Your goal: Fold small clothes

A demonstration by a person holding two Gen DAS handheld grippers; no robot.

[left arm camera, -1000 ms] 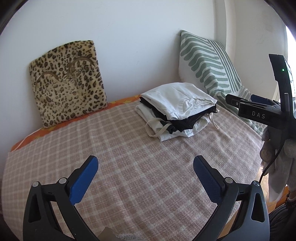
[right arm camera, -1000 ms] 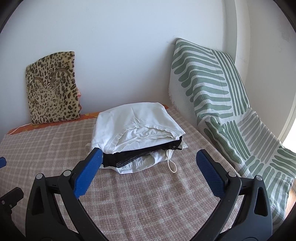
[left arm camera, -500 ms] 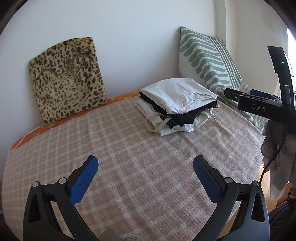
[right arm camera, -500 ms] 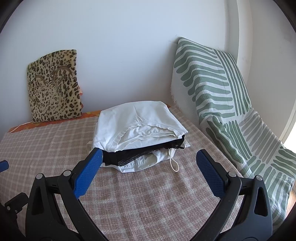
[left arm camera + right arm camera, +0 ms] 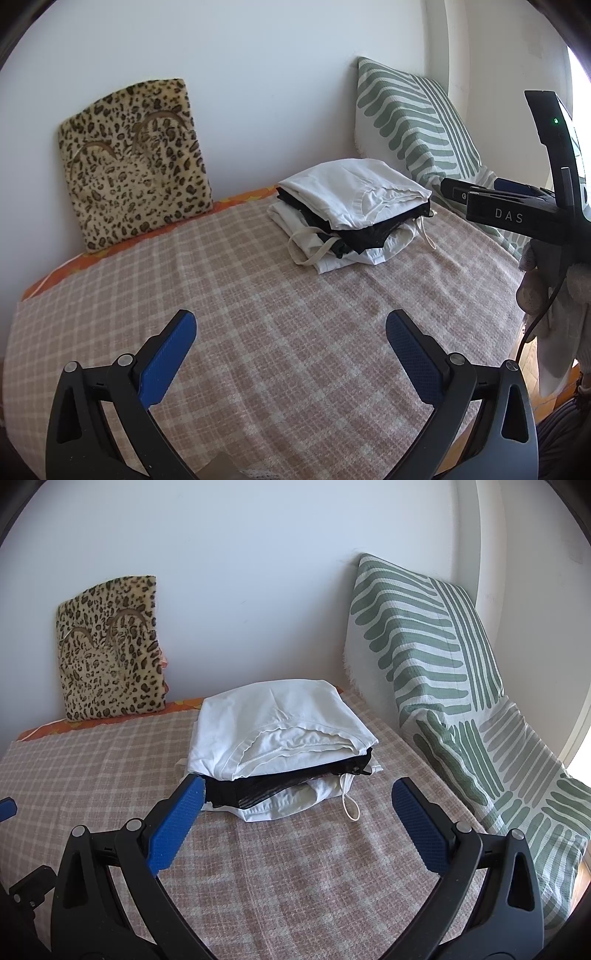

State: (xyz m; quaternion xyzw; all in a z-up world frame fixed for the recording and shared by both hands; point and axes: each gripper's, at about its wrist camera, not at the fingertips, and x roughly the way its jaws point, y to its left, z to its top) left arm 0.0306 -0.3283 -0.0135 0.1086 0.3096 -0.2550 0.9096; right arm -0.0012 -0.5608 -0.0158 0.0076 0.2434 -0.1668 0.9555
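A stack of folded clothes (image 5: 351,206) lies on the checked bed cover (image 5: 258,314), white pieces with a black one between; it also shows in the right wrist view (image 5: 280,738). My left gripper (image 5: 291,332) is open and empty, held above the cover well short of the stack. My right gripper (image 5: 297,797) is open and empty, just in front of the stack; its body shows at the right of the left wrist view (image 5: 509,210).
A leopard-print cushion (image 5: 133,158) leans on the back wall. A green striped pillow (image 5: 443,686) lies along the right side. The bed's right edge (image 5: 517,325) drops to the floor. Pale cloth (image 5: 554,332) hangs by my right hand.
Both grippers have drawn slightly back and up from the stack; the stack looks a little farther in the left view. Both stay open.
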